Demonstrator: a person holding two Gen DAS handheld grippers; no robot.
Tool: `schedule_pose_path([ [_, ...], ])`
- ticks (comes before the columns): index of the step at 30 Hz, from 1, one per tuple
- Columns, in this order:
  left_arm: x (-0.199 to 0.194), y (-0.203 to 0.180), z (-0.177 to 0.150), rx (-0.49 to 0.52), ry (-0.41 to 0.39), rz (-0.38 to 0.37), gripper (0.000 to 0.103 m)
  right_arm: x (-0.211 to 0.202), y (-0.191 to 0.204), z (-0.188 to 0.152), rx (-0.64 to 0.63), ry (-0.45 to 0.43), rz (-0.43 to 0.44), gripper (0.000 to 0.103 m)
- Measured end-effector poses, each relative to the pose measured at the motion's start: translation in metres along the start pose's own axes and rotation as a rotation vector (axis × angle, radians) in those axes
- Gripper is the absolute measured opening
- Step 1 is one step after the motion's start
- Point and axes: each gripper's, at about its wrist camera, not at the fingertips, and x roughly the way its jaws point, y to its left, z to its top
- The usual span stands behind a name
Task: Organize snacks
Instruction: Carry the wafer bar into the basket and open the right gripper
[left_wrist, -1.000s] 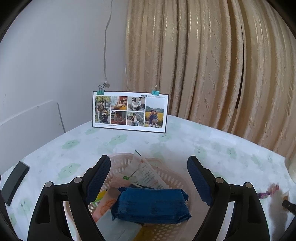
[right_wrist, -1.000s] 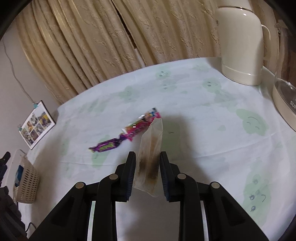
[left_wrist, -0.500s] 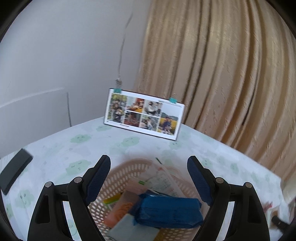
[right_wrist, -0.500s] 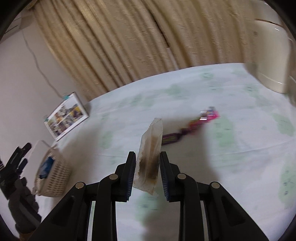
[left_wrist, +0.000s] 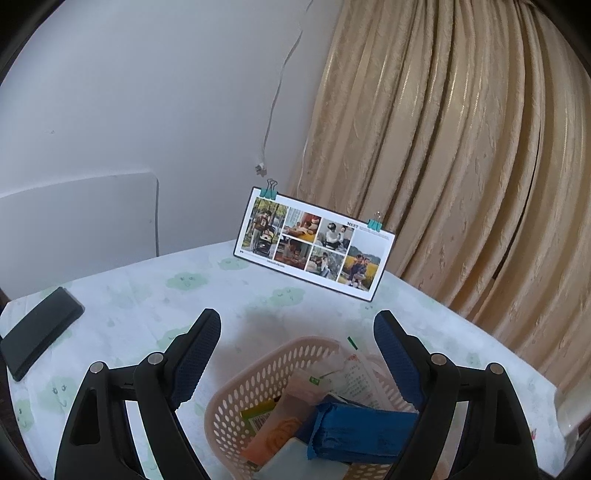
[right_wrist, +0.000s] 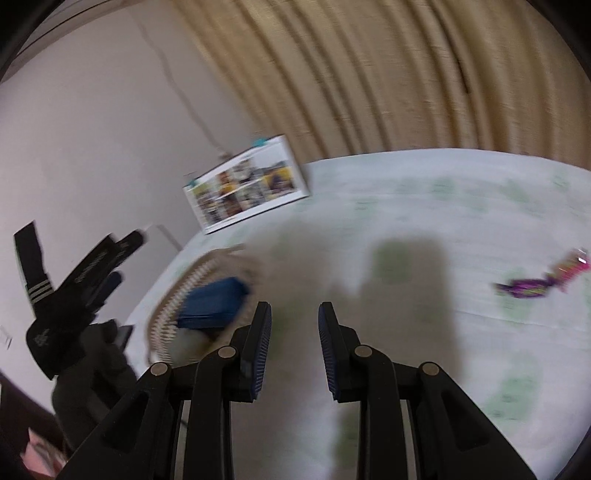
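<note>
A pink perforated basket (left_wrist: 236, 391) sits on the cloud-print tablecloth, holding a blue packet (left_wrist: 362, 428), an orange packet (left_wrist: 273, 432) and other wrappers. My left gripper (left_wrist: 297, 328) hovers over its near side, open and empty. In the blurred right wrist view, my right gripper (right_wrist: 295, 321) is open with nothing between its fingers, just right of the basket (right_wrist: 173, 306) and its blue packet (right_wrist: 214, 302). A pale blur (right_wrist: 184, 343) lies at the basket's near rim. A purple and pink candy (right_wrist: 528, 290) lies on the table to the right.
A photo card (left_wrist: 314, 247) with clips stands at the table's back edge before the beige curtain (left_wrist: 461, 166). A black phone (left_wrist: 37, 328) lies at the left edge. A gloved hand (right_wrist: 92, 354) holds the left gripper (right_wrist: 92, 266).
My right gripper swung left to the basket, and the pale packet it held is no longer between its fingers. The left gripper drifted back and left over the basket.
</note>
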Motion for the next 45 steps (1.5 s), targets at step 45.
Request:
schedule_pose_path([
  [45, -0.001, 0.013, 0.0, -0.056, 0.029, -0.07, 0.085, 0.023, 0.044, 0.006, 0.012, -0.003, 0.023, 0.024],
])
